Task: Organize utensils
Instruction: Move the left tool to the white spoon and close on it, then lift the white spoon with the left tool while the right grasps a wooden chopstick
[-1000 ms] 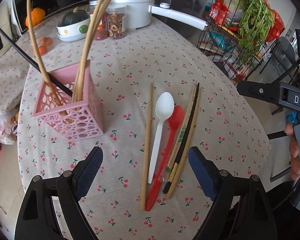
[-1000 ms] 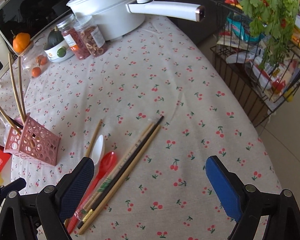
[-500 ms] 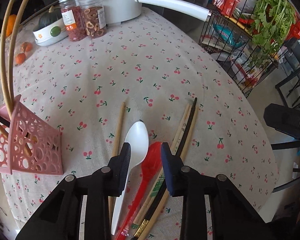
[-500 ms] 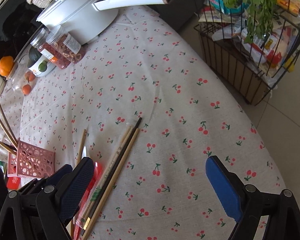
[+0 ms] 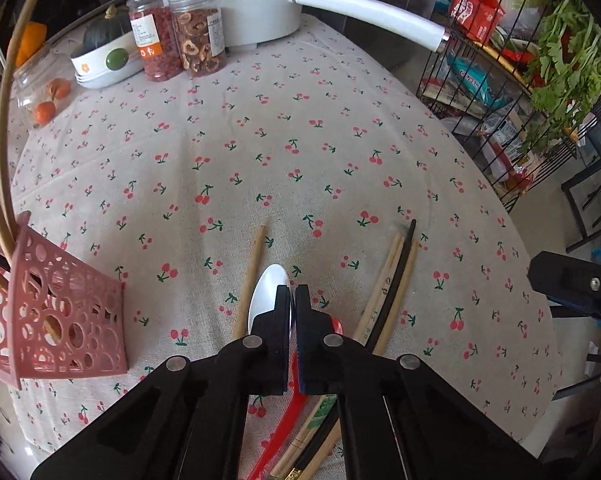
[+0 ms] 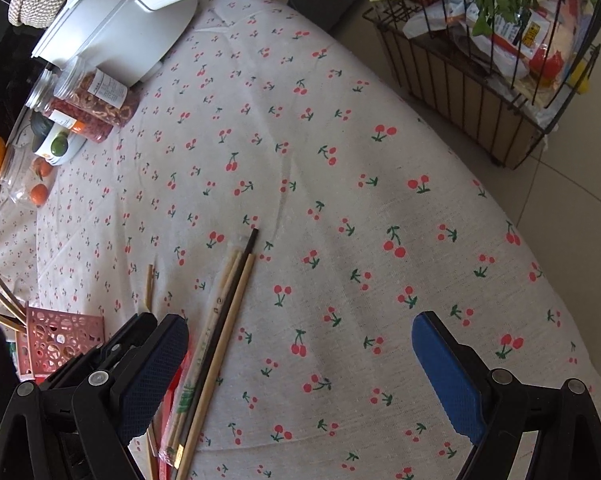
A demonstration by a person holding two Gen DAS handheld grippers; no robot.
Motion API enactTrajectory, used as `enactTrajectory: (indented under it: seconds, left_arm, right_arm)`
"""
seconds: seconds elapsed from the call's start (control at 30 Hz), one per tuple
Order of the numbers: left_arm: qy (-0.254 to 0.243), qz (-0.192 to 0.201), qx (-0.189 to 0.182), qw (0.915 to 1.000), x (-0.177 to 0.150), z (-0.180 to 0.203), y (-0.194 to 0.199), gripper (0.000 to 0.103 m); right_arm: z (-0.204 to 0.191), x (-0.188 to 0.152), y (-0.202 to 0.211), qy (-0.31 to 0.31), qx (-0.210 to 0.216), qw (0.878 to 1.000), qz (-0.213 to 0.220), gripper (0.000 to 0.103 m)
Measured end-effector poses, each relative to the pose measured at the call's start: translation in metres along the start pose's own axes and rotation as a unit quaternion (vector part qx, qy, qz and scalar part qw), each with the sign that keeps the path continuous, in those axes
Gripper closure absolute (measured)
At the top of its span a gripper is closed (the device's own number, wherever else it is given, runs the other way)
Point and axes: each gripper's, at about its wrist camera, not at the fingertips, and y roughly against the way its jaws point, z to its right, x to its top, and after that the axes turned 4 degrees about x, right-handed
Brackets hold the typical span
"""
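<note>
**Left gripper closed at the white spoon, right gripper wide open**

On the cherry-print tablecloth (image 5: 300,128) stand a white pot (image 5: 236,0) with a long handle, two jars (image 5: 176,48) of dried food and a small bowl (image 5: 100,64) at the far edge. A wire rack (image 6: 480,92) with bags and greens stands beside the table. The pink holder (image 5: 60,320) is at the left, tilted in the fisheye view, with several chopsticks inside it.

The loose utensils lie together in front of the left gripper (image 5: 293,294): a single wooden chopstick (image 5: 252,276), the white spoon (image 5: 266,292), a red spoon (image 5: 336,325) partly hidden under the gripper, and a bundle of chopsticks (image 5: 396,280) to the right of them.

The left gripper points forward and down over the spoons. Its jaws are almost together, with the bowl end of the white spoon between and under its tips; it seems to pinch it.

The right gripper (image 6: 300,364) hangs above bare cloth, jaws spread wide, holding nothing. Its left finger is just beside the bundle.
</note>
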Motion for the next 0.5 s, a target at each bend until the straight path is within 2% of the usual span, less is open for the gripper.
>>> enactTrajectory:
  seconds: [0.17,0.37,0.43,0.5]
  left_arm:
    - [0.010,0.048,-0.030,0.9984,-0.008,-0.015,0.043,0.102]
    - [0.021,0.100,-0.072,0.9921,-0.027,-0.040,0.097,0.102]
    - [0.025,0.115,-0.084,0.9894,-0.036,-0.050,0.111,0.102]
    - [0.033,0.128,-0.097,0.9865,-0.044,-0.062,0.122,0.102]
  right_arm:
    - [-0.008,-0.002,-0.009,0.010,-0.009,1.000,-0.008,0.009]
    - [-0.018,-0.005,-0.025,0.023,-0.016,0.999,-0.021,0.009]
    - [-0.021,-0.006,-0.033,0.024,-0.018,0.999,-0.025,0.013]
    - [-0.024,-0.005,-0.041,0.023,-0.020,0.999,-0.031,0.026]
